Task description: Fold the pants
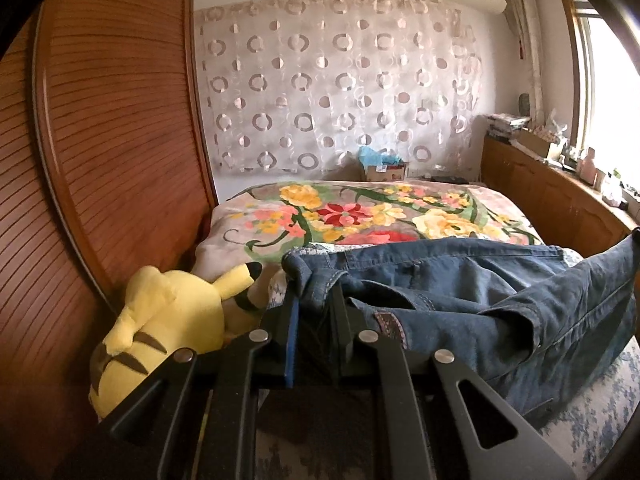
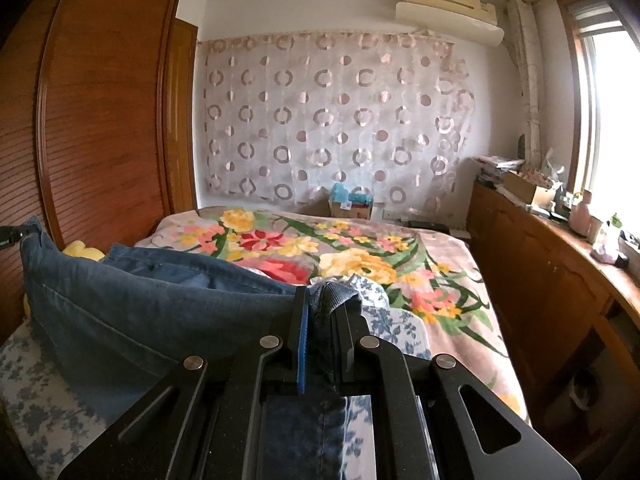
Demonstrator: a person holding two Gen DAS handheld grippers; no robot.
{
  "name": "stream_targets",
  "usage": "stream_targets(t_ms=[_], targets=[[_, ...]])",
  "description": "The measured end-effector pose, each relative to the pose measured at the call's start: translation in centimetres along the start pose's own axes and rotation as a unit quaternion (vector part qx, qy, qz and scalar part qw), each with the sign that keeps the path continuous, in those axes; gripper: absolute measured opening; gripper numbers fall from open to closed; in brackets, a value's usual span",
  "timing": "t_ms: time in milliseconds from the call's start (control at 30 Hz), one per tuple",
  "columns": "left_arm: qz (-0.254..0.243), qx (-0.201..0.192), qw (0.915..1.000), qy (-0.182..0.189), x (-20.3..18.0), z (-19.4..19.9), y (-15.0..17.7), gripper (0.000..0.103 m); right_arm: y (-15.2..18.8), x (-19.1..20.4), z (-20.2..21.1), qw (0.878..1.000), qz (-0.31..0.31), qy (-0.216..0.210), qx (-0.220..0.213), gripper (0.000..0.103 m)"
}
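Denim stretches between the two tongs — the pants (image 1: 460,292) hang in a sagging span across the lower middle of the left wrist view, lifted off the bed (image 1: 360,216) rather than lying flat. Held at two edges like this, the cloth is likely being carried over itself to make a fold.

At the bottom centre of that view, the left tongs (image 1: 314,312) are nearly closed, pinching a hemmed corner of the pants. In the right wrist view the right tongs (image 2: 322,320) are likewise almost closed, clamped on a thick seam, with denim trailing below the fingers and rising to the left edge of the frame.

A yellow plush toy (image 1: 168,320) lies at lower left beside the wooden wardrobe (image 1: 100,140) — close to the left tongs, where a swinging fold could brush it.
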State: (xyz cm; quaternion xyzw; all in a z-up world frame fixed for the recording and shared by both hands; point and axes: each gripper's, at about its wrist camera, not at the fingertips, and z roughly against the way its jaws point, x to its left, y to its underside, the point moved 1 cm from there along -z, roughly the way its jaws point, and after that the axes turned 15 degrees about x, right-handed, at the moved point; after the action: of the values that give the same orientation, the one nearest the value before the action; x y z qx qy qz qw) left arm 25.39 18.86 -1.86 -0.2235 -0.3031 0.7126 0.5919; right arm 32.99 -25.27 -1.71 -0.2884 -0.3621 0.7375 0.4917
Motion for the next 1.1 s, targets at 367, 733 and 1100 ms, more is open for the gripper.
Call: stream_targets(t_ms=[367,733,1100], targets=[[-0.028,-0.012,0.9995,-0.012,-1.6,-4.0,-5.7,0.013,-3.3,-0.2,-2.9,0.999,0.023,0.025,-0.001,0.009],[-0.042,-0.002,0.9988,-0.026,-2.6,-10.3,-10.0,0.013,-4.6,0.1,-6.2,0.999,0.022,0.046,0.009,0.009],[-0.034,0.027,0.9985,-0.033,-2.0,-14.3,-10.6,0.014,-6.2,0.5,-10.9,0.997,0.003,0.038,0.064,0.009]])
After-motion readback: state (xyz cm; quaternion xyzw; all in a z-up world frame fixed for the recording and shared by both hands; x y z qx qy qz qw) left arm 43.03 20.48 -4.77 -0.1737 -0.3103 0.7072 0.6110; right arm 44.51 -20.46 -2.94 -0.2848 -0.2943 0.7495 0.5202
